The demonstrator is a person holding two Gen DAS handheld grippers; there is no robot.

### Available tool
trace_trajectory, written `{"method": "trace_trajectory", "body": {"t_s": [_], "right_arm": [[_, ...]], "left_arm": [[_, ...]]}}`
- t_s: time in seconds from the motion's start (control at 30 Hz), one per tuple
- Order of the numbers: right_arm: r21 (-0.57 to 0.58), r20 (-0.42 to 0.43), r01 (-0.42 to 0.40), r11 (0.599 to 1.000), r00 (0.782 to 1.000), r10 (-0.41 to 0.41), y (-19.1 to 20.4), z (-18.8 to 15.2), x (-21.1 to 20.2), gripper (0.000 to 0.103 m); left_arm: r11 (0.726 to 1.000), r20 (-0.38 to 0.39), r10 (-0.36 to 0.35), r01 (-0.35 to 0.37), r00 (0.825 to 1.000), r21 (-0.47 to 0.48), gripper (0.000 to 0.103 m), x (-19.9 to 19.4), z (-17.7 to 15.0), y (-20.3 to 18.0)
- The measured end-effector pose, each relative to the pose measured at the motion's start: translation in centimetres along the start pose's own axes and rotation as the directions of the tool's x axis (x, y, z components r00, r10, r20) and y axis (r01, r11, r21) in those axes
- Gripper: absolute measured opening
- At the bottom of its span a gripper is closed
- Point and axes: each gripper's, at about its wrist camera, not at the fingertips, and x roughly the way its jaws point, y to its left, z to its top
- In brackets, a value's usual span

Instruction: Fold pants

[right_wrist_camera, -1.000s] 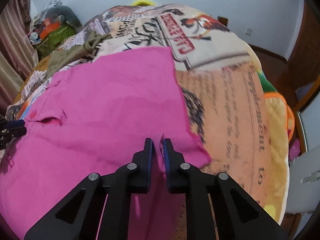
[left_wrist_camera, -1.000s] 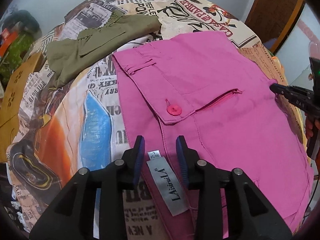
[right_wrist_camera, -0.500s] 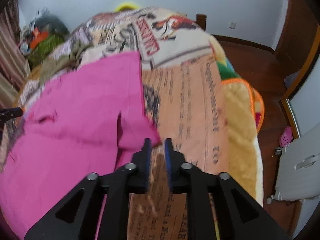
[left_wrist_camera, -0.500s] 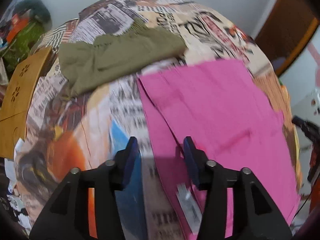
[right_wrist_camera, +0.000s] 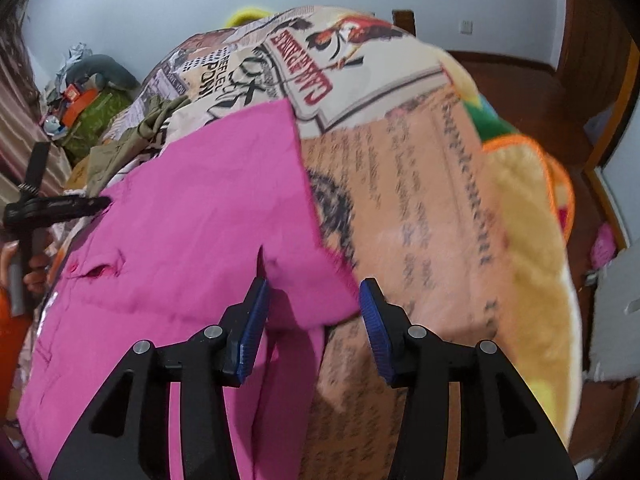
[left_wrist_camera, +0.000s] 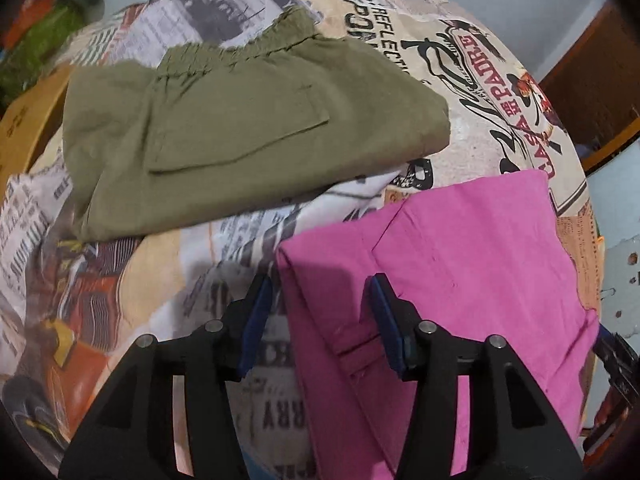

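The pink pants (left_wrist_camera: 460,264) lie folded on the bed (left_wrist_camera: 400,32), lower right of the left view, below the folded olive pants (left_wrist_camera: 240,128). Both the left tongs (left_wrist_camera: 320,316) and right tongs (right_wrist_camera: 312,312) gape wide and empty over the pants' near corners, likely so the fold settles flat.

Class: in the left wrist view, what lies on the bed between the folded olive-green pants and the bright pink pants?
Only a bare strip of the newspaper-print bedspread separates the folded olive-green pants from the bright pink pants; they do not touch.
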Motion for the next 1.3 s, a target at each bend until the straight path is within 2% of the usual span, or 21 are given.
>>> {"method": "trace_trajectory", "body": {"t_s": [0.03, 0.07, 0.17, 0.3, 0.37, 0.4, 0.47, 0.6, 0.73, 0.8, 0.87, 0.97, 1.13, 1.2, 1.23, 1.27, 1.3], "right_arm": [[0.001, -0.006, -0.008, 1.000, 1.000, 0.008, 0.0, -0.5, 0.1, 0.044], [0.001, -0.010, -0.009, 1.000, 1.000, 0.009, -0.1, -0.8, 0.1, 0.045], [-0.003, -0.004, 0.007, 1.000, 1.000, -0.007, -0.4, -0.9, 0.2, 0.045], [0.042, 0.066, 0.009, 0.999, 0.998, -0.012, -1.6, 0.2, -0.2, 0.045], [0.046, 0.052, -0.007, 0.999, 0.999, 0.005, -1.6, 0.6, 0.3, 0.044], [0.036, 0.032, -0.021, 0.999, 0.999, 0.020, -1.4, 0.7, 0.8, 0.041], [-0.005, -0.027, -0.031, 0.999, 0.999, 0.031, -0.5, 0.3, 2.3, 0.014], [-0.026, 0.006, 0.004, 1.000, 1.000, -0.004, 0.1, -0.1, 2.4, 0.008], [-0.068, 0.004, 0.028, 0.997, 1.000, -0.028, 0.3, -0.3, 2.4, 0.005], [-0.120, 0.006, 0.063, 0.991, 0.998, -0.063, 0.8, -0.7, 2.4, 0.004], [-0.164, 0.008, 0.096, 0.982, 0.995, -0.096, 1.2, -0.9, 2.5, 0.003], [-0.145, -0.001, 0.096, 0.985, 0.995, -0.098, 0.3, -1.1, 2.4, 0.003], [-0.137, -0.021, 0.102, 0.985, 0.994, -0.106, -0.3, -0.3, 1.1, 0.004], [-0.137, -0.015, 0.098, 0.986, 0.995, -0.101, -0.3, 0.9, 0.4, 0.008], [-0.133, 0.001, 0.098, 0.986, 0.995, -0.098, -0.3, 2.2, 0.0, 0.017], [-0.132, 0.019, 0.097, 0.986, 0.995, -0.095, -0.1, 3.2, -0.2, 0.030], [-0.133, 0.036, 0.095, 0.987, 0.995, -0.091, 0.2, 3.9, -0.3, 0.037]], "left_arm": [[1.000, 0.009, 0.010, -0.010, 1.000, 0.015, 0.042, 0.0, 0.0, -0.3], [0.998, 0.024, 0.052, -0.053, 0.998, 0.042, 0.033, 0.1, -0.1, -0.7], [0.988, 0.059, 0.125, -0.130, 0.990, 0.081, 0.021, 0.0, -0.6, -1.3], [0.975, 0.102, 0.178, -0.189, 0.979, 0.112, 0.012, -0.5, -1.2, -1.8], [0.967, 0.139, 0.202, -0.220, 0.970, 0.132, 0.011, -0.9, -1.5, -2.1], [0.957, 0.168, 0.223, -0.249, 0.960, 0.152, 0.010, -1.1, -1.7, -2.5], [0.940, 0.210, 0.253, -0.291, 0.944, 0.179, 0.009, -1.4, -2.0, -3.2], [0.920, 0.307, 0.280, -0.346, 0.910, 0.185, 0.009, -3.1, -2.4, -3.8], [0.908, 0.355, 0.309, -0.384, 0.883, 0.166, 0.009, -4.4, -3.0, -3.5], [0.902, 0.330, 0.336, -0.402, 0.882, 0.156, 0.005, -4.1, -3.6, -2.9], [0.903, 0.280, 0.347, -0.400, 0.895, 0.160, 0.005, -3.1, -4.3, -1.9], [0.911, 0.232, 0.332, -0.374, 0.914, 0.172, 0.005, -2.3, -4.7, -1.3], [0.903, 0.215, 0.324, -0.369, 0.921, 0.221, 0.005, -1.8, -5.0, -2.0], [0.906, 0.206, 0.319, -0.361, 0.925, 0.220, 0.005, -1.5, -5.2, -1.8], [0.909, 0.204, 0.314, -0.355, 0.927, 0.216, 0.005, -1.5, -5.2, -1.8], [0.911, 0.204, 0.312, -0.353, 0.928, 0.215, 0.005, -1.5, -5.2, -1.7], [0.912, 0.204, 0.310, -0.351, 0.929, 0.212, 0.005, -1.5, -5.3, -1.7]]}}
